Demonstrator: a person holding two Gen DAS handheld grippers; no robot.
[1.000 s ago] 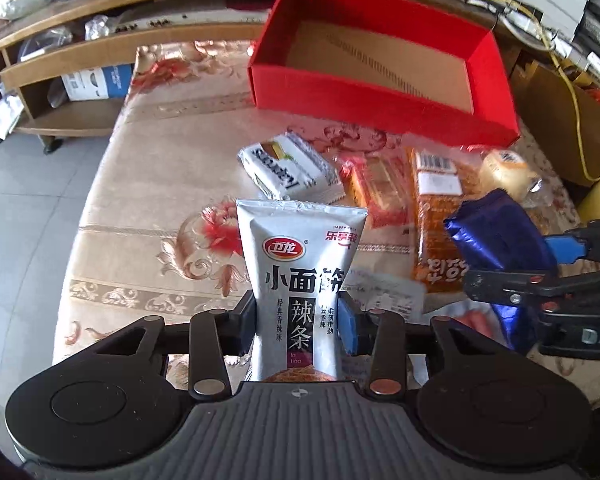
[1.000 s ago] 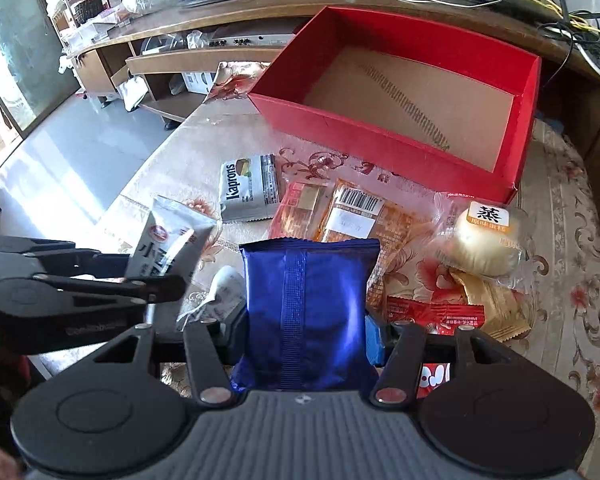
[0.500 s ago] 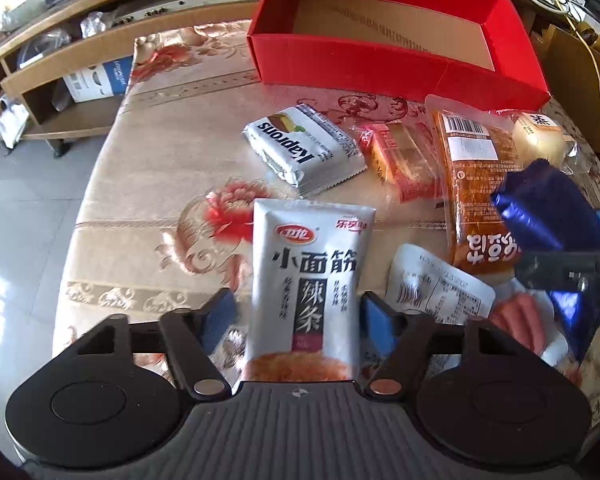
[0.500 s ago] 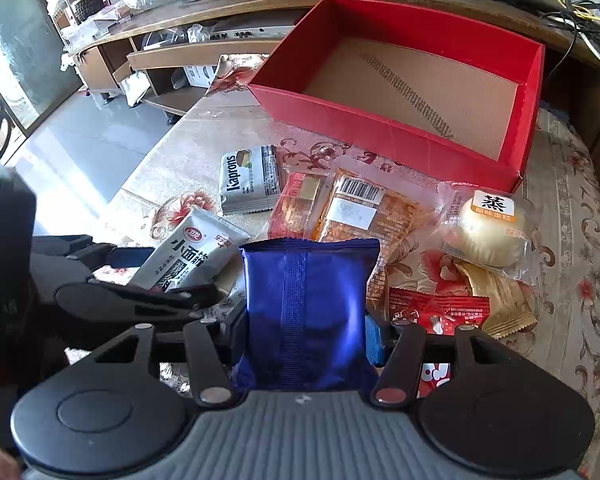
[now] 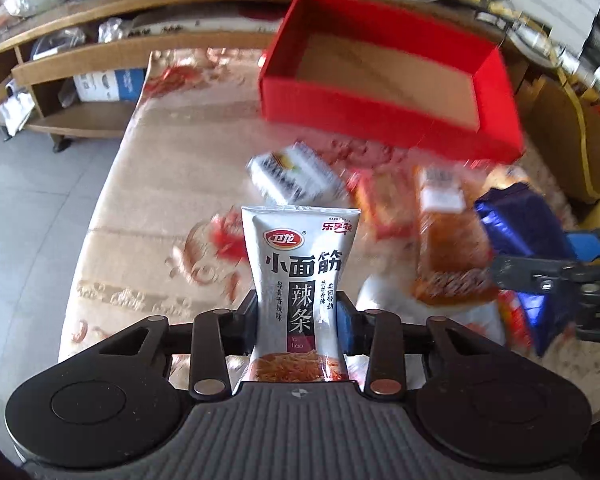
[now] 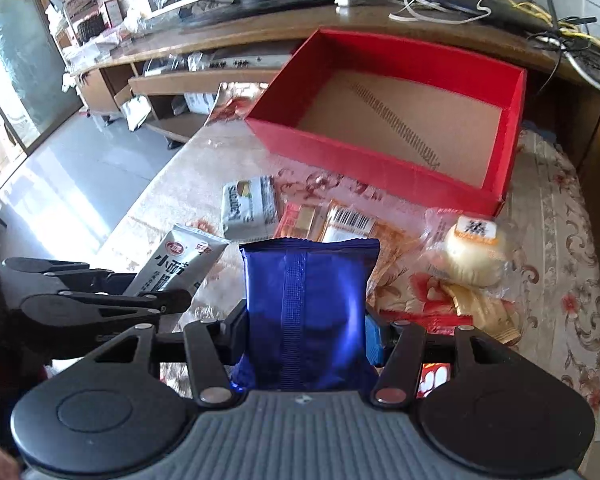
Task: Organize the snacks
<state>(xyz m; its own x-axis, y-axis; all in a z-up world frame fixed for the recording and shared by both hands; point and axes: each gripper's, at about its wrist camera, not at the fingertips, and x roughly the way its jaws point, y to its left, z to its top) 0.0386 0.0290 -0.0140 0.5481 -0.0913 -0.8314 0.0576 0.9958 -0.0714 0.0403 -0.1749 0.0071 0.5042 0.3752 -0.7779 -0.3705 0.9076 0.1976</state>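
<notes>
Two grippers are in view, the left gripper [image 5: 298, 318] and the right gripper [image 6: 306, 326], and each holds one packet. One red box [image 6: 380, 160] sits on the tabletop [image 6: 172, 196].

Snacks, by kind:
- One white latiao pouch [image 5: 300, 276], in the left fingers.
- One blue packet [image 6: 306, 312], in the right fingers.
- One white Kaprons pack [image 6: 249, 208].
- Two orange packs: a small orange pack [image 6: 300, 220] and a barcode pack [image 6: 350, 226] beside it.
- One wrapped bun [image 6: 474, 254].
- One yellow bar [image 6: 484, 314].
- One red packet [image 6: 432, 318].

That makes eight snacks clearly countable. Another red-and-white wrapper [image 6: 436, 378] shows behind the right gripper, too hidden to say what it is.
</notes>
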